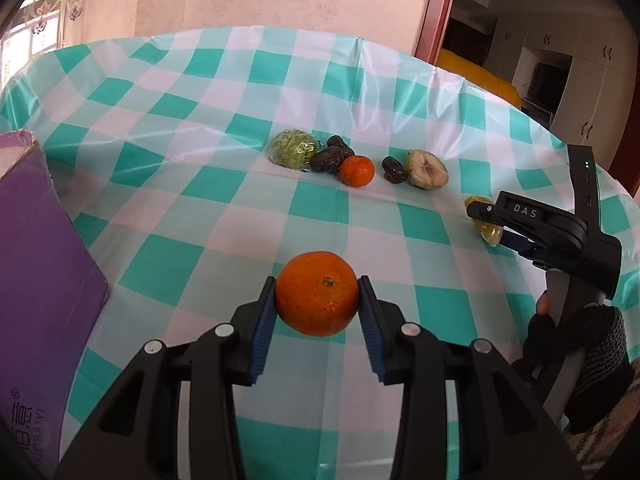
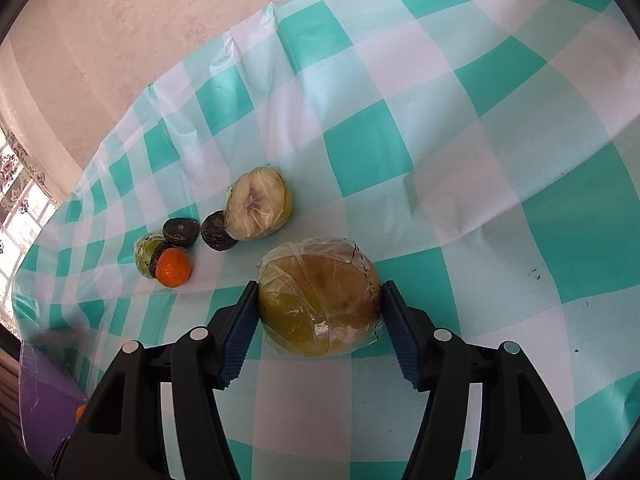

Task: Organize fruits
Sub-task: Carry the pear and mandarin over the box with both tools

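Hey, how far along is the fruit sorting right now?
Nothing looks sorted yet, though the purple box hides its contents. In hand: the left hand-held gripper grips an orange, and the right hand-held gripper grips a wrapped pear. Left on the tablecloth: a small orange, a cut pear half, a wrapped green fruit and dark dried fruits.

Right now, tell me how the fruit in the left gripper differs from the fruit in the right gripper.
The mandarin in the left gripper is bright orange; the pear half in the right gripper is yellow-brown. The mandarin is whole and bare, while the pear half is cut and wrapped in clear film. The mandarin is also the smaller fruit. Both sit clamped between blue pads above the checked tablecloth.
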Demonstrator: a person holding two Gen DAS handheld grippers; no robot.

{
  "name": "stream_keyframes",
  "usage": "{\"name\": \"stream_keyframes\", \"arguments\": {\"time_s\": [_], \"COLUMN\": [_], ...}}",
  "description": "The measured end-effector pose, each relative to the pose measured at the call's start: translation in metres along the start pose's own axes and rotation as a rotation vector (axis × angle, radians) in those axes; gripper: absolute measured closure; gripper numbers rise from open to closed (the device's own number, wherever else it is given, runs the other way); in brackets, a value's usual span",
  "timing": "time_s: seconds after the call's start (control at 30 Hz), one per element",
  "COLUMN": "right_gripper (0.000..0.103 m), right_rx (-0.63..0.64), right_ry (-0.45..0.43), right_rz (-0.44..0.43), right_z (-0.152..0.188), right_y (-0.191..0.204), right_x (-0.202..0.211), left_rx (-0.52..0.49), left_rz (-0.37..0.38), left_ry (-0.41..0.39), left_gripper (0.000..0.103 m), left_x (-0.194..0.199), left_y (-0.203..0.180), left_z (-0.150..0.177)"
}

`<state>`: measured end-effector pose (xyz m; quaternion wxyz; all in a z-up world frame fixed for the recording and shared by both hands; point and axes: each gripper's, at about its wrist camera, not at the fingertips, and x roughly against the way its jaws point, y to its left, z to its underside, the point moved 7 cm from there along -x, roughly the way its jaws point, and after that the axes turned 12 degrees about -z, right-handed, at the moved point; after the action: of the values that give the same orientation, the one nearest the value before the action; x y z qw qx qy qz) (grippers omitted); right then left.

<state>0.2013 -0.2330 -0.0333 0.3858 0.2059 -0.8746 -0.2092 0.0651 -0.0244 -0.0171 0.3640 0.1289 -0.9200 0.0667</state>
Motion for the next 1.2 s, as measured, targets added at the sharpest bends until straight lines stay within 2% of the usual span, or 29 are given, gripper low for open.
{"name": "stream_keyframes", "arguments": {"time_s": [0.1,0.4,0.73,1.0,1.1,1.2], "right_gripper": [0.043,0.043,0.043,0.043,0.043,0.043], "right_rx": [0.015,0.048,0.122,0.154,0.129,0.072], "right_ry": [-0.035,0.02,0.059,0.092,0.084,0.058], "right_rz": [-0.029,-0.085,-0.142,-0.18,-0.201,-0.27], "right_z": [0.014,0.068,0.126,0.155,0.159,0.162], "right_y": [0.014,0.059,0.105,0.124,0.125,0.131], "right_x": [0.014,0.028,0.048,0.062,0.067,0.075], "left_rx": [-0.006,-0.001,-0.032,0.003,0.013,0.024], "left_rz": [0.004,-0.015,0.013,0.056,0.076,0.086], "left_ry": [0.01,0.021,-0.008,-0.013,-0.047,-0.108], "left_gripper": [0.063,0.063,0.063,0.063,0.063,0.063], "left_x": [0.014,0.039,0.062,0.078,0.096,0.123], "left_y": [0.013,0.052,0.057,0.065,0.067,0.074], "left_z": [0.017,0.048,0.068,0.073,0.069,0.057]}}
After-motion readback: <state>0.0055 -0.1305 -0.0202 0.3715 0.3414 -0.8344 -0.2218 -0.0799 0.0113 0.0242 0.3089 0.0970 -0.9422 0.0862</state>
